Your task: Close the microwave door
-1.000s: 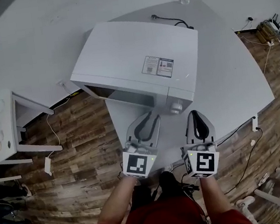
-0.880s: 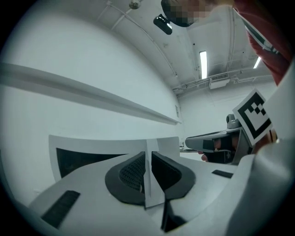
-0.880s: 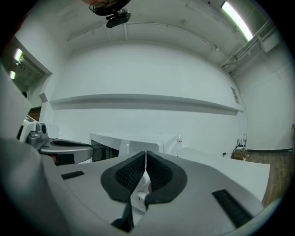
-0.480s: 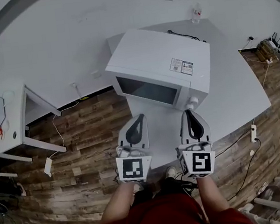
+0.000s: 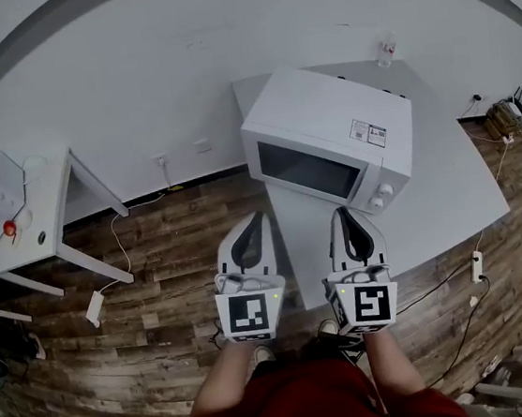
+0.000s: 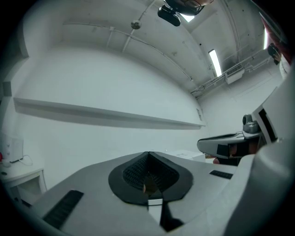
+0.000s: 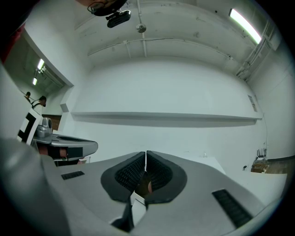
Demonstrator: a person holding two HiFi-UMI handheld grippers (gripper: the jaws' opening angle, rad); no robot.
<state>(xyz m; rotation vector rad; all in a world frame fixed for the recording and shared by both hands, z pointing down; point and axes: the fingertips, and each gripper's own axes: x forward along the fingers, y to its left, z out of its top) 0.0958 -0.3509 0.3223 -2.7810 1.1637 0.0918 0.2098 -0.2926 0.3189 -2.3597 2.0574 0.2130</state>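
The white microwave (image 5: 334, 113) stands on a white table (image 5: 449, 199), its door with the dark window (image 5: 311, 168) lying flush with the front. Two knobs (image 5: 380, 196) sit at the right end of its front. Both grippers hang in the air in front of it, apart from it. My left gripper (image 5: 254, 217) (image 6: 148, 154) is shut with nothing between its pads. My right gripper (image 5: 341, 212) (image 7: 145, 153) is shut and empty too, near the table's front edge. Each gripper view looks at the white wall and ceiling.
A small white side table (image 5: 44, 210) with a red thing (image 5: 8, 227) on it stands at the left. A bottle (image 5: 386, 49) stands behind the microwave. Cables and a power strip (image 5: 477, 266) lie on the wooden floor.
Both grippers have drawn back and up from the microwave's front. The left gripper's jaws, open a second ago, have closed. The head view has tilted up, so the microwave sits farther away.
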